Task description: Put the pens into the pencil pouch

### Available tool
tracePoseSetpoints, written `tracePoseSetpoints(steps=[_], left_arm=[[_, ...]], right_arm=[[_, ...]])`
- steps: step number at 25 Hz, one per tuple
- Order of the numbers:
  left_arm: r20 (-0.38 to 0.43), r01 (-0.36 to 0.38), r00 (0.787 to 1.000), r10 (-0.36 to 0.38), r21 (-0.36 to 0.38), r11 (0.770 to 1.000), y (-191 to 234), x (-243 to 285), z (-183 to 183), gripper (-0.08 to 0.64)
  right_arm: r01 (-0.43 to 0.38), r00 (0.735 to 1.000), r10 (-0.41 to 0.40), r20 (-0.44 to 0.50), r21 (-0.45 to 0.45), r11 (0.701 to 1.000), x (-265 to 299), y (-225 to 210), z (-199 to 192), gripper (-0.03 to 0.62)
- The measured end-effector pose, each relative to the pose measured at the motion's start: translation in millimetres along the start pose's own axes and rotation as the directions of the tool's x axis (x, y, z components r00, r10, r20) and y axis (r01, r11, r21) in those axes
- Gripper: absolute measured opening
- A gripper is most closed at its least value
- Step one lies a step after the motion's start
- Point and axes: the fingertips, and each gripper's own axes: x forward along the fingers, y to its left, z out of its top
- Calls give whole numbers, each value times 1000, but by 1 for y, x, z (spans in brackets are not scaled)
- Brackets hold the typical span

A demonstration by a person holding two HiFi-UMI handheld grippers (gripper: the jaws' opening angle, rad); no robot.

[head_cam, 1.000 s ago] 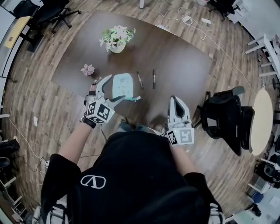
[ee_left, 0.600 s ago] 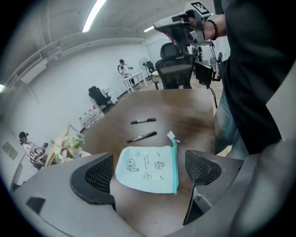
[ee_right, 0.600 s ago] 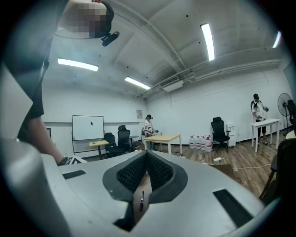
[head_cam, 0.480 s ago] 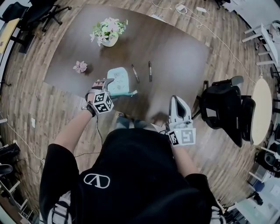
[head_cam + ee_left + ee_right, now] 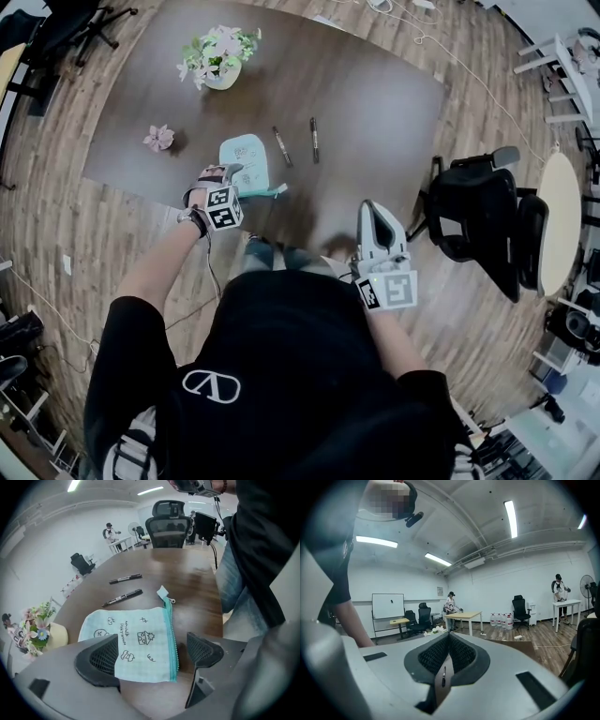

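A pale mint pencil pouch [image 5: 246, 157] with small drawings and a teal zipper lies flat on the brown table [image 5: 375, 103], near its front edge. Two black pens [image 5: 280, 146] [image 5: 314, 140] lie just right of it. My left gripper [image 5: 231, 176] is open and points steeply down at the pouch's near end. In the left gripper view the pouch [image 5: 136, 639] lies between and beyond the spread jaws, with both pens [image 5: 123, 597] [image 5: 125, 578] farther off. My right gripper [image 5: 375, 214] is shut and empty, held level at the table's front edge, away from the pens.
A vase of flowers [image 5: 217, 58] and a small pink flower [image 5: 157, 139] stand at the table's left. A black office chair [image 5: 478, 220] is at the right, with a round pale table [image 5: 561, 239] beyond it. Cables [image 5: 441, 28] run across the wooden floor.
My left gripper has dropped and tipped downward onto the pouch's near end. The right gripper has stayed in about the same place, still shut.
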Motion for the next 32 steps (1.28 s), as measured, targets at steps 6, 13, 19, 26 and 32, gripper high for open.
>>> tracePoseSetpoints(steps=[6, 13, 19, 26, 32], left_arm=[[-23, 32, 999, -32, 2, 999, -10, 7, -2, 245], [-92, 93, 991, -93, -5, 996, -21, 19, -17, 134], [-95, 137, 986, -140, -40, 990, -24, 16, -13, 32], [-10, 153, 988, -157, -186, 971, -3, -9, 5, 26], [215, 177, 973, -79, -485, 856, 36, -67, 43, 25]], right_arm=[[20, 1000, -20, -16, 4, 1000, -4, -5, -4, -2], [20, 1000, -20, -23, 7, 1000, -4, -8, -6, -2], [20, 999, -20, -29, 11, 1000, -3, -10, -9, -2], [17, 1000, -17, -14, 17, 1000, -1, -12, -6, -2], [25, 999, -26, 18, 33, 999, -3, -20, 2, -2]])
